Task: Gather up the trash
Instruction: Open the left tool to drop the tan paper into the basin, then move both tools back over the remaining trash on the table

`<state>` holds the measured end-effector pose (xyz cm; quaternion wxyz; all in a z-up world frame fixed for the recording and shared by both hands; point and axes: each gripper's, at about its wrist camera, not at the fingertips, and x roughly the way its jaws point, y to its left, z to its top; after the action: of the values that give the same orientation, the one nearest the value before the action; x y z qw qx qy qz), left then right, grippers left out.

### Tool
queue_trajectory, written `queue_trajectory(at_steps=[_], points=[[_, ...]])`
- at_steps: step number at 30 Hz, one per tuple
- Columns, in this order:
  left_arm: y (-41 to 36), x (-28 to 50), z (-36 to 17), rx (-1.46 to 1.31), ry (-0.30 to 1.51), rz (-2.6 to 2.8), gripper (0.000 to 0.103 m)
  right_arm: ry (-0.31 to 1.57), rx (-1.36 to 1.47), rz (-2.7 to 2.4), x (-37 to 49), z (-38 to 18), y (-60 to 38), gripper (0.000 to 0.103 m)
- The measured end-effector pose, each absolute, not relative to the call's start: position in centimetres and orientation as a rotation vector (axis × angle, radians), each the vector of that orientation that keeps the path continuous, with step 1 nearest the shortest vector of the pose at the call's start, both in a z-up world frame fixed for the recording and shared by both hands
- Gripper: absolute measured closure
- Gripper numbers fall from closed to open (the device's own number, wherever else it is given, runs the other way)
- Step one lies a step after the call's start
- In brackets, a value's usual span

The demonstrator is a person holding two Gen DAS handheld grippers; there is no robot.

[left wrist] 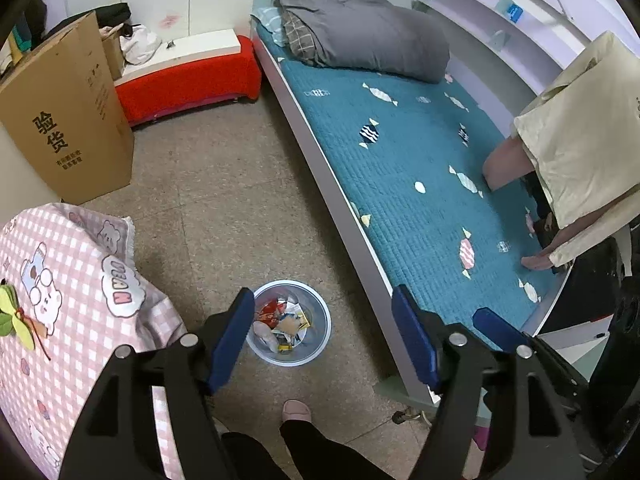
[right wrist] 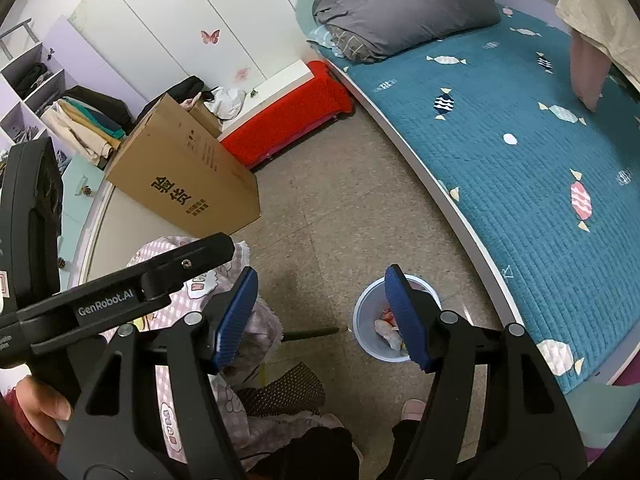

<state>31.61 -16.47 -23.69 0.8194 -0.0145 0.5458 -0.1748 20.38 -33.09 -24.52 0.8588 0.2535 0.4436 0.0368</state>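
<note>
Looked like a drop-off had just finished: the bin point(left wrist: 289, 324) sat on the floor just beside the bed point(left wrist: 400, 168), already holding wrappers point(left wrist: 280, 322). The left gripper point(left wrist: 324, 336) hung over the bin, jaws spread wide, nothing between them. The right gripper point(right wrist: 324, 320) was wide and empty too. Next job, I'd guess: find more trash.

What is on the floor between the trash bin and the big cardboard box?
Nothing: in both wrist views only bare speckled floor lies between the trash bin and the cardboard box.
</note>
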Motion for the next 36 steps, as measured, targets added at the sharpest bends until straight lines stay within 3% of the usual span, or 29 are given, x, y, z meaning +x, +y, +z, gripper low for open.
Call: queue_trajectory(at_steps=[18,36], points=[[-6.6,27.1,-21.0,-0.147,1.095,-0.167,0.033,0.91,0.411,0.301,20.7,-21.8,-25.0,0.036],[20.8,20.9,-21.3,-0.444,1.081,0.337,0.03,1.038,0.18,0.704,25.4,-22.4,-1.3,0.034]])
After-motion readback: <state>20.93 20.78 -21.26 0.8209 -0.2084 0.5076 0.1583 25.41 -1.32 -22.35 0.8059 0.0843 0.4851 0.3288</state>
